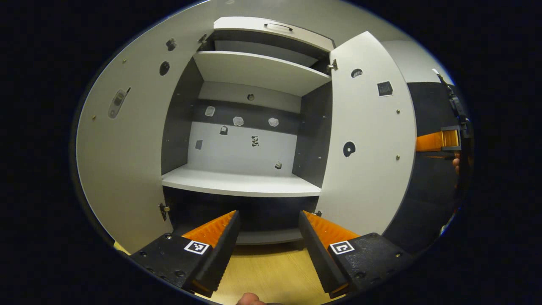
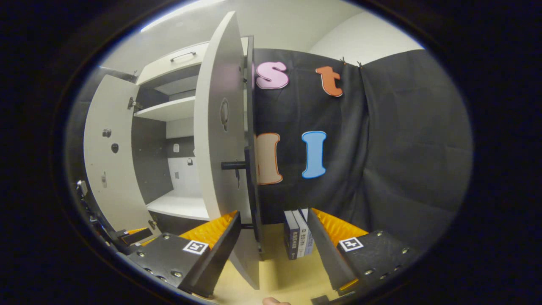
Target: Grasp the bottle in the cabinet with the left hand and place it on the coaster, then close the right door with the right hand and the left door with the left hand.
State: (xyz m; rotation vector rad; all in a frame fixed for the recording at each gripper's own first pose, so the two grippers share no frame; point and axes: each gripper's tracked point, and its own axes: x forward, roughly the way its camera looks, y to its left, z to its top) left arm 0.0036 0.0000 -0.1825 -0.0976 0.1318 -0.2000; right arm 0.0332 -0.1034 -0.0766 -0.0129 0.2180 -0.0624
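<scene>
Spread wide and empty at the bottom of the left gripper view, left gripper (image 1: 269, 250) over a strip of pale wooden tabletop (image 1: 271, 271), aimed straight into the open cabinet (image 1: 243, 127). Both doors swung out: left door (image 1: 127, 161) on one side, right door (image 1: 368, 140) on the other, small stickers and round marks dotted over their inner faces and the back panel. Bare white shelves (image 1: 241, 183) inside; bottle nowhere on them, coaster likewise out of sight. Far right edge, past the right door, an orange finger of the other gripper (image 1: 438, 141) against dark cloth. Then the right gripper view: right gripper (image 2: 273, 248) also parted wide, holding nothing, with the right door (image 2: 222, 140) edge-on just ahead between its fingers, a black knob (image 2: 233, 165) sticking out of the door. Standing books (image 2: 298, 233) on the tabletop close behind the door's lower edge, black cloth wall (image 2: 381, 161) beyond. Left door (image 2: 108, 169) open farther back, shelves (image 2: 180, 205) visible between the doors.
</scene>
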